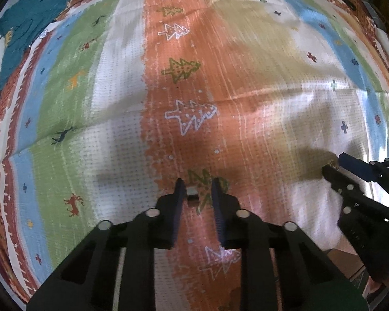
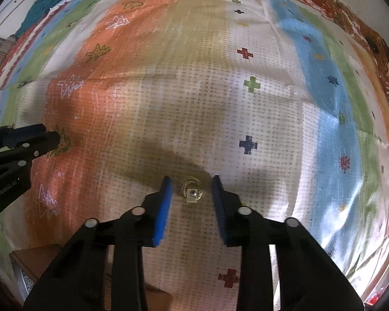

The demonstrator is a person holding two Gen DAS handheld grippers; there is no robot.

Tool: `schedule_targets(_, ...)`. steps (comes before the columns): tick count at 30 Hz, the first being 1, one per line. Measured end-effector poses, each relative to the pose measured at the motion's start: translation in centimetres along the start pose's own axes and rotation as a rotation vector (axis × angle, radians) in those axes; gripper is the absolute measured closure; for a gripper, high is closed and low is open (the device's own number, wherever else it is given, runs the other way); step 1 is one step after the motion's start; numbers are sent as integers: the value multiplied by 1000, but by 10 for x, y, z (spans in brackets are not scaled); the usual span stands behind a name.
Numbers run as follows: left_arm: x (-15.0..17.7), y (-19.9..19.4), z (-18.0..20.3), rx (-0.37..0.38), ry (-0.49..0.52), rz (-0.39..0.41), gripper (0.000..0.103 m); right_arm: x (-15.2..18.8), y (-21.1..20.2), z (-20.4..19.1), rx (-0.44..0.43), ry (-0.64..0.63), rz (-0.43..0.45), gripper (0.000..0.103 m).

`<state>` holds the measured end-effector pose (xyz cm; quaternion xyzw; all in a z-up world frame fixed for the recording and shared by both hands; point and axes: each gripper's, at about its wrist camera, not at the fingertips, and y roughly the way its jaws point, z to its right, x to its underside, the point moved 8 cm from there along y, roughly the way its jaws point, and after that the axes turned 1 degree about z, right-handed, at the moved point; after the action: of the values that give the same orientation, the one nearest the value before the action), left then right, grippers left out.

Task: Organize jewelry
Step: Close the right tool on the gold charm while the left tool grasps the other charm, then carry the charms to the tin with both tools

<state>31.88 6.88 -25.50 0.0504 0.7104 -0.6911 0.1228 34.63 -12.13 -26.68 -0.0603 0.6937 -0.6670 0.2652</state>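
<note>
We see two small pieces of jewelry lying on a striped cloth (image 2: 272,103) printed with trees, deer and crosses. In the right wrist view, a gold earring (image 2: 192,191) of nested rings with a small square tab sits on the pale dotted stripe, between the blue pads of the right gripper (image 2: 192,185); the pads stand apart from it on both sides, so the jaws are parted and grip nothing. In the left wrist view, a small square-shaped piece (image 1: 192,196), too blurred for us to name further, lies on the orange stripe over a green tree print, between the fingers of the left gripper (image 1: 195,188); it sits just beside the left pad, but we cannot tell whether it touches, and the other pad is clear of it. Only the left view shows a teal garment (image 1: 28,20) at the far left corner. Pale lettering runs along the left gripper's body in the right view, but we cannot read it.
</note>
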Motion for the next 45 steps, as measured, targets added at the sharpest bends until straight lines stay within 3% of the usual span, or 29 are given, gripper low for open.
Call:
schedule_targets(2, 1, 2, 0, 1, -2, -6, 87, 1, 0, -1, -1, -6, -4, 85)
schedule_targets(7, 3, 4, -5, -11, -3, -6, 95, 1, 2, 2, -10, 5, 8, 86)
schedule_targets(20, -1, -17, -7, -15, 17, 47, 95, -3, -20, 22, -43, 42, 62, 86)
schedule_targets(25, 1, -35, -1, -56, 71, 92, 95, 5, -38, 20, -51, 48, 92, 86)
schedule_targets(45, 13, -89, 21, 29, 56, 176, 95, 14, -72, 7, -65, 20, 151, 86)
